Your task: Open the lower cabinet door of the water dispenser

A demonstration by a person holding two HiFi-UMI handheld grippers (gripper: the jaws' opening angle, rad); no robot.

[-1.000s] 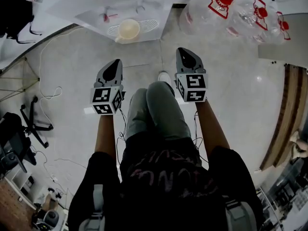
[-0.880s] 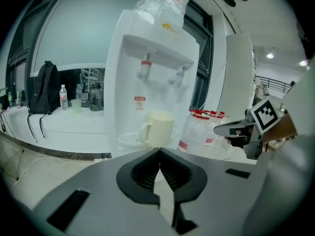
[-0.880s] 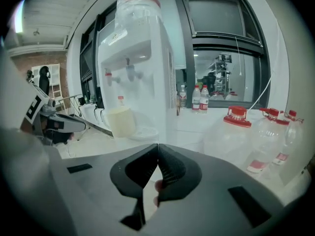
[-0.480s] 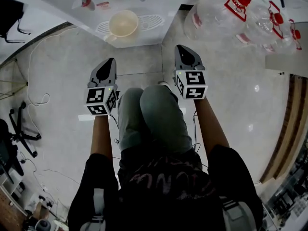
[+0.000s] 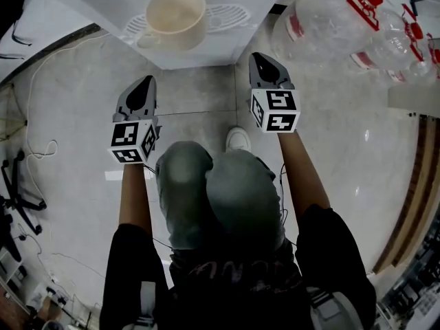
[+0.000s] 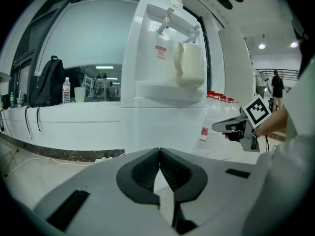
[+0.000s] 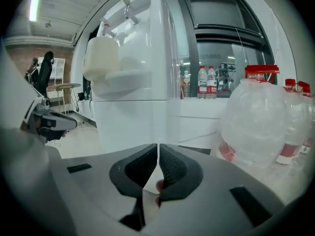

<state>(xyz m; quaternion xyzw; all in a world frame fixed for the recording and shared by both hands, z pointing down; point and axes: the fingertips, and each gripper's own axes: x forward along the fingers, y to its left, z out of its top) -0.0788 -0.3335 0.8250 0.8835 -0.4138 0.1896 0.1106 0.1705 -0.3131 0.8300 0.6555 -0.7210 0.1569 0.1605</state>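
The white water dispenser (image 6: 162, 43) stands ahead with a cream cup (image 5: 175, 12) on its drip tray (image 5: 230, 14). Its plain lower cabinet door (image 6: 162, 132) fills the space just beyond my left gripper (image 6: 158, 151), which is shut and empty. My right gripper (image 7: 158, 145) faces the same door (image 7: 123, 122); its tips have just parted by a hair, it counts as shut, and nothing is between them. In the head view my left gripper (image 5: 145, 81) and right gripper (image 5: 260, 56) hang side by side below the dispenser's ledge, short of it. The door is hidden there.
Large clear water bottles (image 5: 330, 19) with red caps stand right of the dispenser, close to my right gripper. The person's bent knees (image 5: 220, 191) and a white shoe (image 5: 237, 139) lie between the arms. Cables (image 5: 41, 115) trail on the floor left. A backpack (image 6: 47, 80) sits on a counter.
Both grippers have sunk toward the floor in front of the dispenser as the person crouched. The knees have come up in view, and the dispenser's ledge and cup loom larger.
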